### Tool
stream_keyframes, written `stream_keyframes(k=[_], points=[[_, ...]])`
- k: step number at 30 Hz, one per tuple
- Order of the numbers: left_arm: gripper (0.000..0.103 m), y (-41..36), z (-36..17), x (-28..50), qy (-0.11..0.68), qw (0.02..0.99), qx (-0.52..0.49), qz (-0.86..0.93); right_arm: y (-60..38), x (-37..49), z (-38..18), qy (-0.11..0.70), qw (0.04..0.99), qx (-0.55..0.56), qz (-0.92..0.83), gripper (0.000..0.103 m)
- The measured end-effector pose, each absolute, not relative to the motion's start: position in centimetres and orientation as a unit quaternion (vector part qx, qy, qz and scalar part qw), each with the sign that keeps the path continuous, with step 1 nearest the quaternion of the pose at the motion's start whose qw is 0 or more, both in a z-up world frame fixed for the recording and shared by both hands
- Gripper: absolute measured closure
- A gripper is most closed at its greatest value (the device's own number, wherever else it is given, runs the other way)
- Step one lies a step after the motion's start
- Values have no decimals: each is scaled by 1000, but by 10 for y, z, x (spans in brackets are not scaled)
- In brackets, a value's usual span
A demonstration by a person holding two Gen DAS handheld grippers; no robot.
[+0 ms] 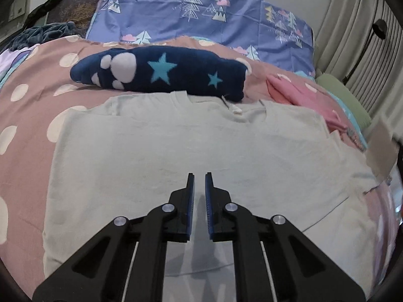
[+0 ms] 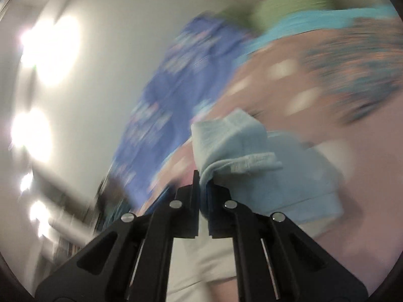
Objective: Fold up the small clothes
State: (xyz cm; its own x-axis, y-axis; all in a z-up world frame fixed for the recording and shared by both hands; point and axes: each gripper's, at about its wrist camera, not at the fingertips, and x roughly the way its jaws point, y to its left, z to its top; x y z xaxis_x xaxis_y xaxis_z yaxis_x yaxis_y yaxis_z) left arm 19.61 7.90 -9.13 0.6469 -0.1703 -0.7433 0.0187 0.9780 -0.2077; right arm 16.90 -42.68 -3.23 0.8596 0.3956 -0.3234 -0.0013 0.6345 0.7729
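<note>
A pale grey-green T-shirt point(image 1: 176, 156) lies flat on the pink polka-dot bedspread point(image 1: 27, 130), collar toward the far side. My left gripper point(image 1: 199, 176) hovers just above the shirt's lower middle, its jaws a narrow gap apart and holding nothing. In the blurred right wrist view my right gripper point(image 2: 203, 176) is shut on a bunched edge of the same pale shirt point(image 2: 252, 166), lifted off the bedspread point(image 2: 340, 130).
A navy fleece with stars and a paw print point(image 1: 161, 73) lies just beyond the collar. A pink garment point(image 1: 307, 100) lies at the right. A blue tree-print pillow point(image 1: 201, 12) is behind, with a green cushion point(image 1: 345, 98) and curtains point(image 1: 352, 32) at the right.
</note>
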Motion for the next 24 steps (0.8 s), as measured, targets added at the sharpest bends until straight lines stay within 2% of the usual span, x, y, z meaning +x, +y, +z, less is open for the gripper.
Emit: stream_keyframes(k=[5, 9, 13, 17, 18, 20, 21, 22, 23, 24], points=[[93, 84, -109, 197, 426, 896, -106, -63, -274, 189, -30, 297, 878, 288, 240, 98], [90, 87, -113, 198, 429, 893, -114, -74, -188, 204, -80, 395, 848, 231, 268, 98], [88, 89, -116, 198, 427, 892, -124, -83, -156, 194, -117, 448, 835, 181, 263, 97], [87, 87, -117, 199, 430, 891, -120, -82, -150, 182, -124, 445, 842, 162, 259, 96], [84, 86, -116, 199, 430, 892, -116, -84, -151, 180, -124, 444, 841, 164, 260, 95], [71, 83, -116, 198, 427, 892, -114, -99, -152, 180, -123, 444, 840, 167, 262, 94], [61, 81, -115, 198, 425, 892, -111, -108, -156, 179, -123, 443, 840, 170, 262, 91], [56, 77, -114, 197, 424, 892, -103, -115, -162, 177, -120, 440, 841, 182, 259, 87], [56, 73, -114, 197, 425, 894, -90, -112, -168, 177, -118, 433, 842, 201, 253, 76], [55, 69, -114, 197, 426, 895, -77, -106, -174, 180, -117, 427, 842, 223, 245, 71]])
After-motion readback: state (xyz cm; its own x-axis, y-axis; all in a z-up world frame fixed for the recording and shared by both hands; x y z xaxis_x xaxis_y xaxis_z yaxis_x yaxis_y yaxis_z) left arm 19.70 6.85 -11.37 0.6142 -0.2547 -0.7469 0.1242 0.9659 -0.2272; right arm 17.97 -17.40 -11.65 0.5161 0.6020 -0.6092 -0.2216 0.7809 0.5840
